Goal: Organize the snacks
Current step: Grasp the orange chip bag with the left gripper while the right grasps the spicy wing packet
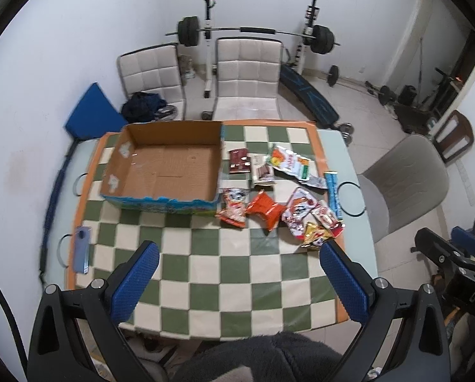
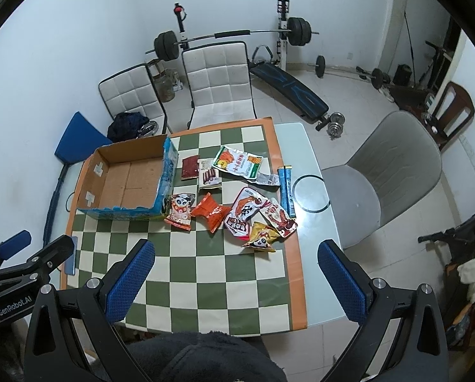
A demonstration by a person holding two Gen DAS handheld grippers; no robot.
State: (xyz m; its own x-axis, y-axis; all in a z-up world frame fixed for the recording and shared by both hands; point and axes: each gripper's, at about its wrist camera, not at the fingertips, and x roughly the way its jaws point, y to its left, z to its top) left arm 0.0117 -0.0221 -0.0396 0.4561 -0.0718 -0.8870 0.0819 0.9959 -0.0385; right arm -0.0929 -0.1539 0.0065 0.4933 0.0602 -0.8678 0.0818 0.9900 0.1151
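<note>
An open, empty cardboard box [image 1: 164, 167] [image 2: 127, 181] sits on the left of the checkered mat [image 1: 205, 264] [image 2: 205, 264]. Several snack packets lie to its right: an orange packet [image 1: 266, 207] [image 2: 211, 211], a panda packet [image 1: 234, 207] [image 2: 180, 211], a dark red packet [image 1: 239, 160] [image 2: 189, 167], a large white-orange bag [image 1: 290, 162] [image 2: 237, 160], a yellow packet [image 1: 317, 234] [image 2: 262, 237] and a blue stick [image 1: 333, 191] [image 2: 287, 191]. My left gripper [image 1: 239, 251] is open and empty, above the table's near edge. My right gripper [image 2: 236, 248] is open and empty, likewise high above the near edge.
A blue-grey phone-like object [image 1: 82, 250] lies at the mat's left edge. Two white chairs [image 1: 247, 73] stand behind the table, a grey chair [image 2: 393, 172] at its right. Weight equipment [image 1: 256, 31] fills the back of the room. The right gripper shows in the left wrist view [image 1: 450, 254].
</note>
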